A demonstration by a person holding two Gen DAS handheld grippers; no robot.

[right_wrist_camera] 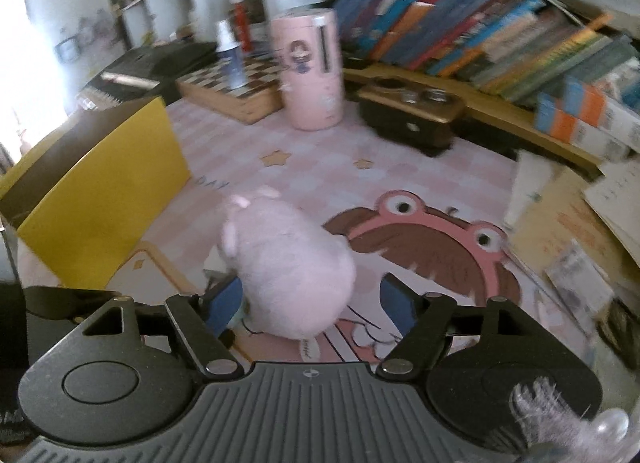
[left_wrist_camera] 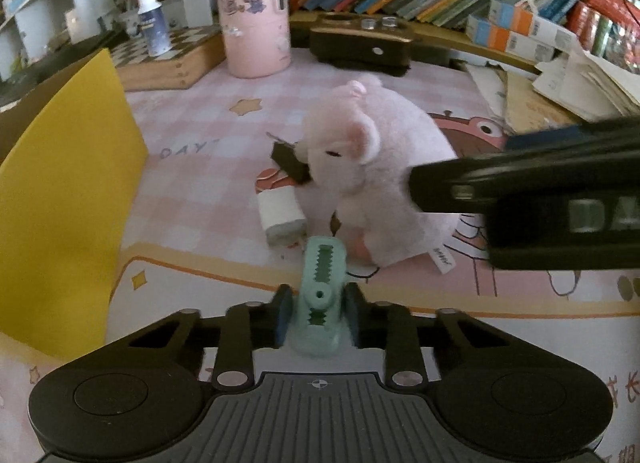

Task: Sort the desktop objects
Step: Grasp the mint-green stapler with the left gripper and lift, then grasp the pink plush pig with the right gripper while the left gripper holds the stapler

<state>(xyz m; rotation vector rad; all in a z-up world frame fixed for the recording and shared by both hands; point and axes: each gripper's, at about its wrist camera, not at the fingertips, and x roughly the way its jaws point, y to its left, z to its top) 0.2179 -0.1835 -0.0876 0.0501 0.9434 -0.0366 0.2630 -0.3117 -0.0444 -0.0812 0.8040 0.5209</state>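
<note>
My left gripper (left_wrist_camera: 318,317) is shut on a mint-green toothed clip (left_wrist_camera: 322,283), held just above the pink desk mat. A pink plush toy (left_wrist_camera: 372,179) sits on the mat ahead of it, with a white cylinder (left_wrist_camera: 280,215) and a dark small object (left_wrist_camera: 290,163) at its left side. My right gripper (right_wrist_camera: 314,305) is open, its blue pads on either side of the plush toy (right_wrist_camera: 288,263) without pressing it. The right gripper also shows in the left wrist view (left_wrist_camera: 520,199), at the right of the plush.
An open yellow box (left_wrist_camera: 60,199) stands at the left, also in the right wrist view (right_wrist_camera: 100,199). A pink canister (left_wrist_camera: 256,11), a chessboard with a spray bottle (left_wrist_camera: 154,19), a dark wooden holder (left_wrist_camera: 360,39), leaning books and loose papers (left_wrist_camera: 580,79) line the back and right.
</note>
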